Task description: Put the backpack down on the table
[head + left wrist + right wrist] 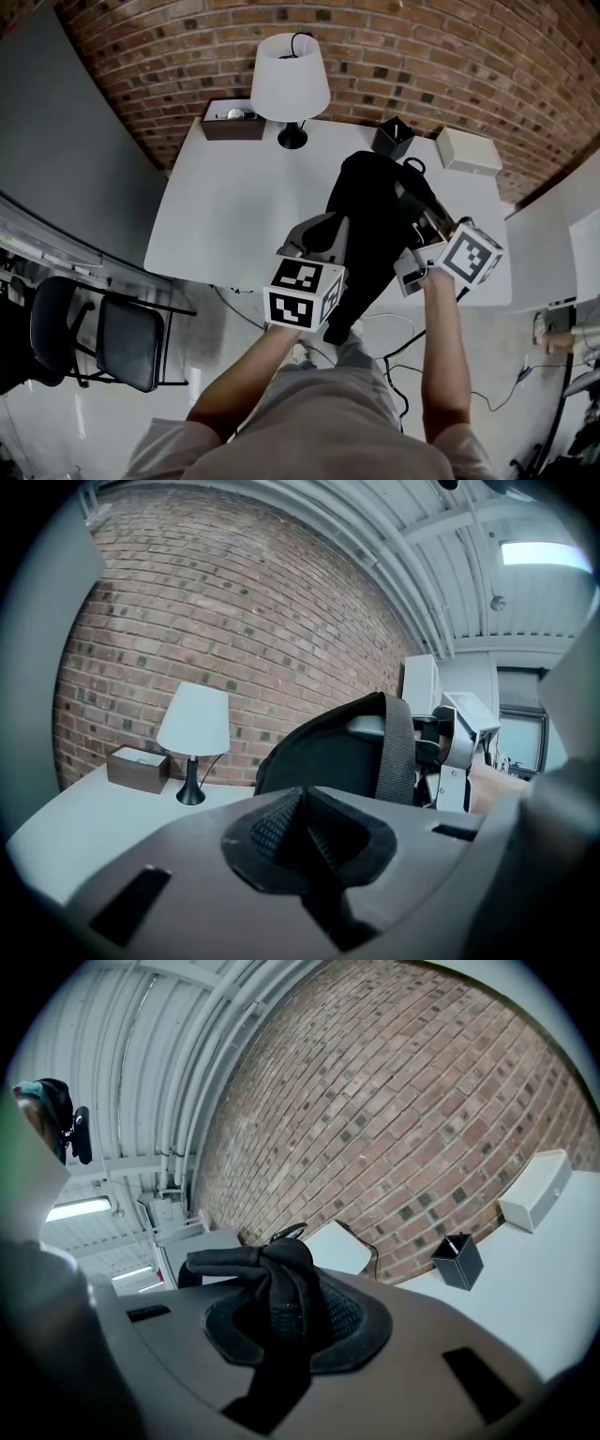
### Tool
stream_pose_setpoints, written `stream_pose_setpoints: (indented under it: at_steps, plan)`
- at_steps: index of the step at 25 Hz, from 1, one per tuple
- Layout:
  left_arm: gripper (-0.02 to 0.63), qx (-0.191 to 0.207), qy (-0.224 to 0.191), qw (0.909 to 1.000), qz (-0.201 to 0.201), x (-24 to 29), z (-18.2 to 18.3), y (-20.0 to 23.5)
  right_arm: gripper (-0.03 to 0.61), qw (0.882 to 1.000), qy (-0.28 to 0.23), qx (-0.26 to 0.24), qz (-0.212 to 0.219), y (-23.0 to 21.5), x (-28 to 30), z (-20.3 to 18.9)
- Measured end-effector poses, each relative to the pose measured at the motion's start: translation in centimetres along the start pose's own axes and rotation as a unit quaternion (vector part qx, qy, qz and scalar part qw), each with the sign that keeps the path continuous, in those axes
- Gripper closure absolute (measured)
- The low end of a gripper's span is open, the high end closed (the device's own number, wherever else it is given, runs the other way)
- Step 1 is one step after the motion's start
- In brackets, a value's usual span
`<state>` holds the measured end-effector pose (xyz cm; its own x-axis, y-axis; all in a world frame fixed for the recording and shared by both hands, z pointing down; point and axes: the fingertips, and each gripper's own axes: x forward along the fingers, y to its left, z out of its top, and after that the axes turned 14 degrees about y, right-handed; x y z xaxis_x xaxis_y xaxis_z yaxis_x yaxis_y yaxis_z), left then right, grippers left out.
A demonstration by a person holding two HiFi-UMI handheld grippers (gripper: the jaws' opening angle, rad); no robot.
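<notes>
A black backpack [373, 208] hangs between my two grippers, its upper part over the front of the white table [234, 211] and its lower end dangling past the front edge. My left gripper [339, 230] grips the bag's left side; in the left gripper view its jaws [302, 838] are shut on a fold of black fabric, with the backpack's body [323, 752] and a grey strap [397, 747] just beyond. My right gripper [419, 223] holds the right side; in the right gripper view its jaws [274, 1309] are shut on a bunched black strap [267, 1274].
At the back of the table stand a white lamp [290, 80], a brown box [232, 123], a black pen holder [394, 139] and a white box [469, 150]. A black chair [103, 337] is on the floor at left. Cables [403, 361] trail under the table's front.
</notes>
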<state>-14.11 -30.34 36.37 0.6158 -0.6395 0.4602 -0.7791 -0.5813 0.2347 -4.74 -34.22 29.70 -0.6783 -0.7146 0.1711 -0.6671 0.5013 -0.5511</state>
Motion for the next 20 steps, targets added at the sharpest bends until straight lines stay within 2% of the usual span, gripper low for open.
stream_pose_setpoints:
  at_steps: [11,20]
  plan:
    - [0.597,0.006,0.021,0.9997,0.009,6.8,1.4,-2.0,0.520,0.998,-0.013,0.053,0.014,-8.3,-0.6,1.7]
    - [0.597,-0.005,0.044,0.9989,0.013,12.8,1.7,-3.1,0.520,0.998,0.010,0.068,-0.007,-14.7,-0.2,1.6]
